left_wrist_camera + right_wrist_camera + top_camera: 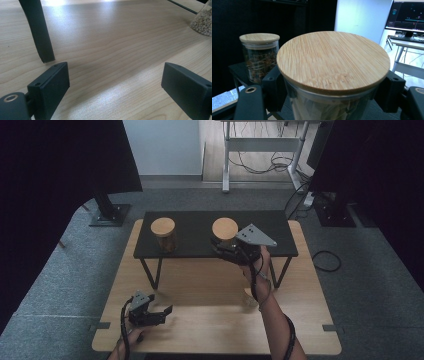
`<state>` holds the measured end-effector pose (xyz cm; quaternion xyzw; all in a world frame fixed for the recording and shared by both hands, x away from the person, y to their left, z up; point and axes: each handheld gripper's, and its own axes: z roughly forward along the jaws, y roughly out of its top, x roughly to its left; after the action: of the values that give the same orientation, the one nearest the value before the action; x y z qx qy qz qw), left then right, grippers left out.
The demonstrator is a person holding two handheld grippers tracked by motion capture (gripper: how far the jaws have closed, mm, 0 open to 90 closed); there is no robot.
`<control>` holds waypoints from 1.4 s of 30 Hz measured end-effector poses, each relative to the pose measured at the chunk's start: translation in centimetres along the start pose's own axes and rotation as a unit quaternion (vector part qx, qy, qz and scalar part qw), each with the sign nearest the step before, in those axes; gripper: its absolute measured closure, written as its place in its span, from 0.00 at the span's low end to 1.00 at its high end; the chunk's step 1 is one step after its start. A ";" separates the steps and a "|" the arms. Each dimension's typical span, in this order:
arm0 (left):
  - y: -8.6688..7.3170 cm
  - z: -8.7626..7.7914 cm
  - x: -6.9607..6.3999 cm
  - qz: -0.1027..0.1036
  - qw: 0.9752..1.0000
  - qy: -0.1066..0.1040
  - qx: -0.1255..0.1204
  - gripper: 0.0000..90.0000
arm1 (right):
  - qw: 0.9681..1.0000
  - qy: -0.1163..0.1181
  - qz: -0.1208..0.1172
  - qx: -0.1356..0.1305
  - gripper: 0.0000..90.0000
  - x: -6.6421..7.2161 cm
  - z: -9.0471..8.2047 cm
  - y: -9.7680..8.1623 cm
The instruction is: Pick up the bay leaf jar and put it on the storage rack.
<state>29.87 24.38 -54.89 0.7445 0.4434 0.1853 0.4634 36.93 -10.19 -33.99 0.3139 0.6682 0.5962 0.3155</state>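
Two glass jars with round bamboo lids stand on a low black shelf (195, 222) set on the wooden table (210, 320). My right gripper (224, 246) is shut on the right jar (224, 231), its black jaws pressing the glass on both sides just under the lid (333, 58). The left jar (164, 234) (259, 56) stands apart farther along the shelf, holding dark dried contents. My left gripper (159, 312) (115, 82) rests low over the table's near left part, jaws wide open with bare wood between them.
A black shelf leg (37, 30) stands close ahead of the left gripper. A small clear vessel of pale grains (203, 21) (248, 299) sits on the table under the right forearm. Beyond the table are grey carpet, stands, a desk frame and cables.
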 end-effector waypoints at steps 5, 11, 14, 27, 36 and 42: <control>0.0 0.0 0.0 0.000 1.000 0.000 0.000 0.08 | 1.000 -0.004 0.001 0.004 0.28 -0.2 0.5 -0.4; 0.0 0.0 0.0 0.000 1.000 0.000 0.000 0.08 | 1.000 -0.014 -0.002 0.007 0.28 -0.1 0.9 -0.7; 0.0 0.0 0.0 0.000 1.000 0.000 0.000 0.08 | 1.000 -0.020 -0.006 0.011 0.28 0.0 1.2 -0.8; 0.0 0.0 0.0 0.001 1.000 0.000 0.001 0.08 | 0.998 -0.051 0.006 0.020 0.28 -0.6 2.2 -1.7; 0.0 0.0 0.0 0.001 1.000 0.001 0.001 0.08 | 0.998 -0.055 0.012 0.019 0.28 -0.7 2.5 -1.9; 0.0 0.0 0.0 0.001 1.000 0.001 0.001 0.08 | 0.997 -0.072 0.007 0.026 0.25 -0.8 2.6 -1.9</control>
<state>29.86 24.37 -54.88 0.7452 0.4431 0.1858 0.4624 39.42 -9.40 -36.12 0.3685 0.6567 0.5568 0.3505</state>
